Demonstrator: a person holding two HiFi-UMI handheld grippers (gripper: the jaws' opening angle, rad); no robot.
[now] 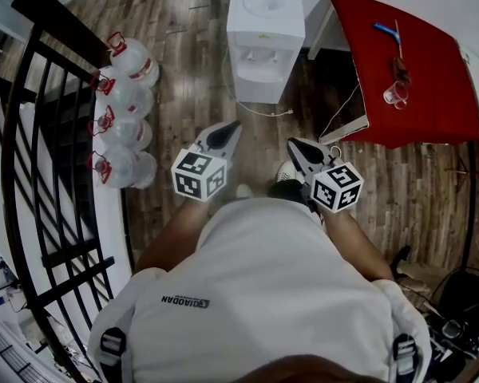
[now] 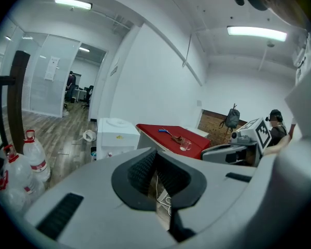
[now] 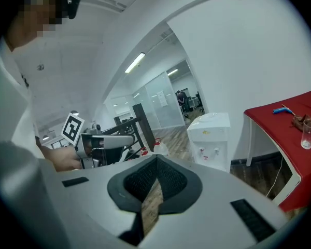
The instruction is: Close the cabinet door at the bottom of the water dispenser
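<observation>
A person's white shirt (image 1: 263, 294) fills the foreground of the head view, both arms stretched forward with a tool in each hand. The left hand-held gripper (image 1: 230, 130) and the right hand-held gripper (image 1: 297, 146) are both clenched. Their jaws are drawn together on nothing, and only a sliver of the wood floor (image 1: 184, 62) shows past them. Both point toward the white water dispenser (image 1: 265, 42), which is well apart from them. It stands upright on the floor against the wall, its long axis vertical and its tap side facing the person. The cabinet door (image 1: 259, 86) appears to sit low in that front face, though from this steep angle it is hard to tell whether it stands open. A red bench (image 1: 431, 86) carrying a clear glass (image 1: 394, 94) stands just right of the dispenser. At least 4 water jugs (image 1: 124, 126) line a black railing (image 1: 40, 134) to the left.
</observation>
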